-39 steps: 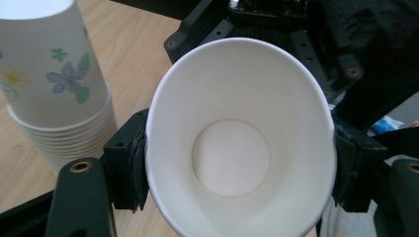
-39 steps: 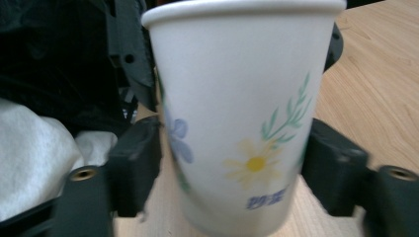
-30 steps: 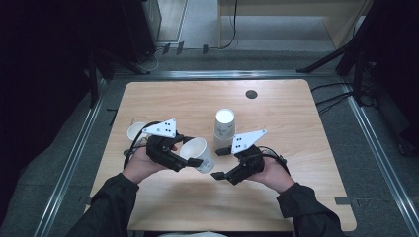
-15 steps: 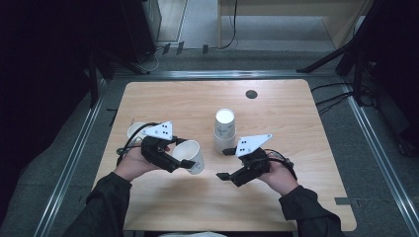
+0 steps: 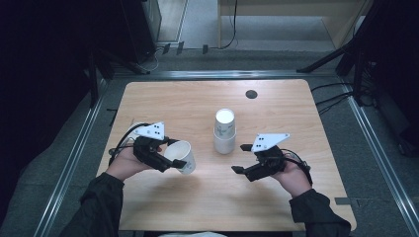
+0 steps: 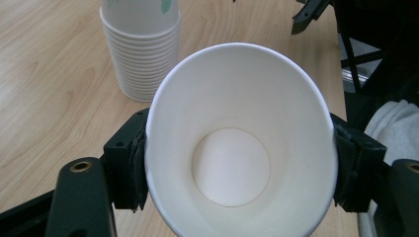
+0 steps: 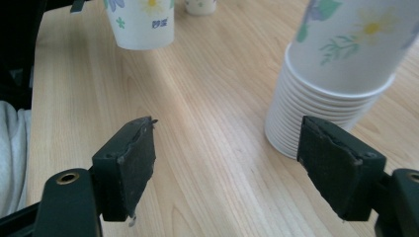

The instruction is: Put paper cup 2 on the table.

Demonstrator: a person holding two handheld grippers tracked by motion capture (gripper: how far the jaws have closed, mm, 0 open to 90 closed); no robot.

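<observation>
A single white paper cup (image 5: 184, 154) is tipped on its side, mouth toward the camera in the left gripper view (image 6: 232, 148), and my left gripper (image 5: 175, 153) (image 6: 237, 168) is shut on its rim. An upside-down stack of flower-printed cups (image 5: 225, 132) (image 6: 141, 54) (image 7: 341, 64) stands mid-table. To the right of the held cup and just in front of the stack, my right gripper (image 5: 240, 158) (image 7: 227, 168) is open. Its jaws have just closed a little with nothing between them. From the right gripper view the held cup (image 7: 143, 22) hangs beyond the jaws.
Another paper cup (image 7: 200, 6) stands farther off at the table's left, behind the left hand. A small dark round hole (image 5: 251, 94) sits near the wooden table's (image 5: 296, 113) far edge. Metal rails run along both sides of the table.
The two hands have drawn apart: the left gripper carried the cup to the left, and the right gripper moved right, away from the cup.
</observation>
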